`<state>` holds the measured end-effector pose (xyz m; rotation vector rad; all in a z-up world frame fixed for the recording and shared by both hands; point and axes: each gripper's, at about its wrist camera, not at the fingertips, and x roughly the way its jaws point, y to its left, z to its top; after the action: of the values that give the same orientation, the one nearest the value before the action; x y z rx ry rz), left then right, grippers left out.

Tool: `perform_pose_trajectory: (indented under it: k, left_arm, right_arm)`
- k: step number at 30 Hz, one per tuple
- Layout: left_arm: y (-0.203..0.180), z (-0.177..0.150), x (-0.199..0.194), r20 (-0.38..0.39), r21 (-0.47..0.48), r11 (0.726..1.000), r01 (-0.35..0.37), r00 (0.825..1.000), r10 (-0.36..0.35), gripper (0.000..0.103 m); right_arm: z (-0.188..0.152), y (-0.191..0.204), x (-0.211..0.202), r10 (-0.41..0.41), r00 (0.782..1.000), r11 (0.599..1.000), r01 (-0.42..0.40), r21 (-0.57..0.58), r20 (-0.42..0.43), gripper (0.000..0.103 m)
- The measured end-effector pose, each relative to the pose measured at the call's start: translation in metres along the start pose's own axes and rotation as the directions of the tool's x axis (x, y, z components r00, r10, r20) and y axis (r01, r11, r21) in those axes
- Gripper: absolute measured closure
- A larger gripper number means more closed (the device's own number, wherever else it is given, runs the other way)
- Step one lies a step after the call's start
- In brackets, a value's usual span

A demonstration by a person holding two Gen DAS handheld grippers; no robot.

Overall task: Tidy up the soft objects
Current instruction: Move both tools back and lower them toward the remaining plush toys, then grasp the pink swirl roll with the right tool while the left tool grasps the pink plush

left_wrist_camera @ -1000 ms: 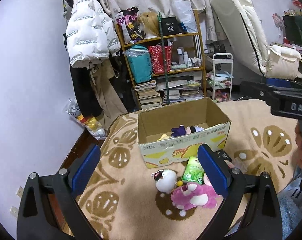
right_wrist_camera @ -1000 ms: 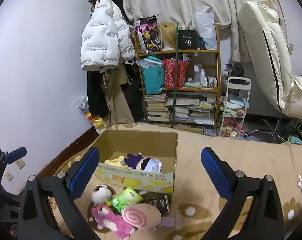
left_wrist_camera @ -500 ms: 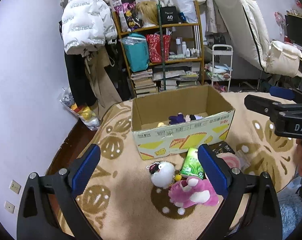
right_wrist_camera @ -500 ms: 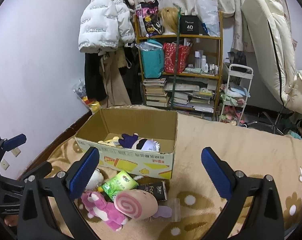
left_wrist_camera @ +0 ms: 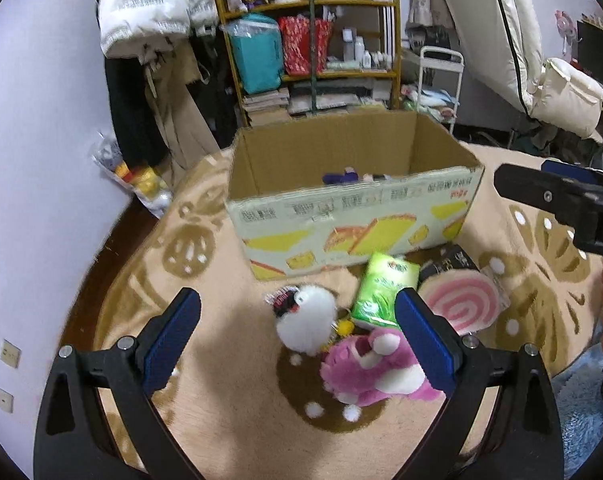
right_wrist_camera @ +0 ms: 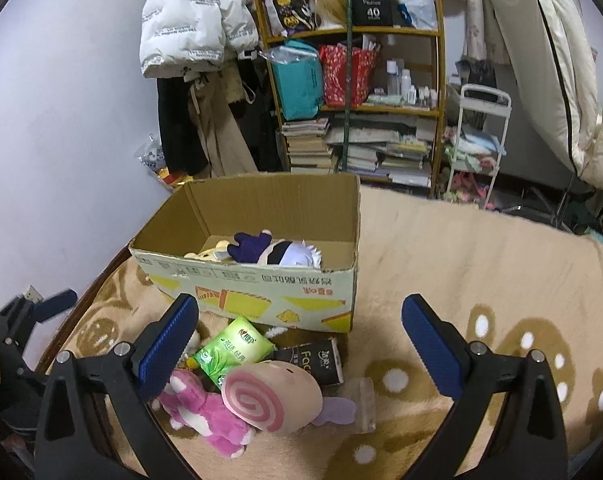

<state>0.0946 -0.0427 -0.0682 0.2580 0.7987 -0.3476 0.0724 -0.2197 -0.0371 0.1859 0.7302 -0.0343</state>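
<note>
Closing in on the pile now, both views riding lower and nearer than a second ago, the cardboard box looming larger and the toys in front of it swelling in frame. Meaning, most likely, a pick about to begin rather than a drop-off. Left gripper hanging with fingers spread wide and empty, bracketing the white fluffy plush and the pink plush bear on the patterned rug. Right gripper likewise gaping, nothing between the pads, hovering over the green tissue pack and the pink swirl roll cushion. Sitting already inside the box: a doll in dark purple, plus something pale yellow at its side. Lying just against the box front: a dark packet reading "Face" or close to it, touching the swirl cushion. Showing on the box wall, printed upside down: red and dark characters beside yellow cake pictures, too skewed to read. Up on the shelf, a black card marked "40". Showing on the white puffer jacket: repeated lines of small lettering, not legible. Still waiting outside the box: four soft things.
</note>
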Motion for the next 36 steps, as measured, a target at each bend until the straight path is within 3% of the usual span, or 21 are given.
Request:
perform_pose_trajectory:
  k: [15,26,36]
  left_arm:
    - [-0.003,-0.012,0.037,-0.111,-0.023,0.997,0.069,0.991,-0.071,0.006]
    - [-0.003,-0.015,0.046,-0.169,-0.04,0.994,0.103,0.98,-0.109,0.006]
    - [-0.018,-0.025,0.061,-0.242,0.007,0.99,0.138,0.961,-0.132,0.006]
  right_arm:
    - [-0.012,-0.015,0.04,0.024,0.993,0.997,-0.015,0.077,-0.116,0.0]
    - [-0.027,0.002,0.065,0.019,0.975,1.0,-0.021,-0.006,-0.222,0.0]
    - [-0.042,0.0,0.085,0.054,0.928,0.999,-0.047,0.027,-0.368,0.0]
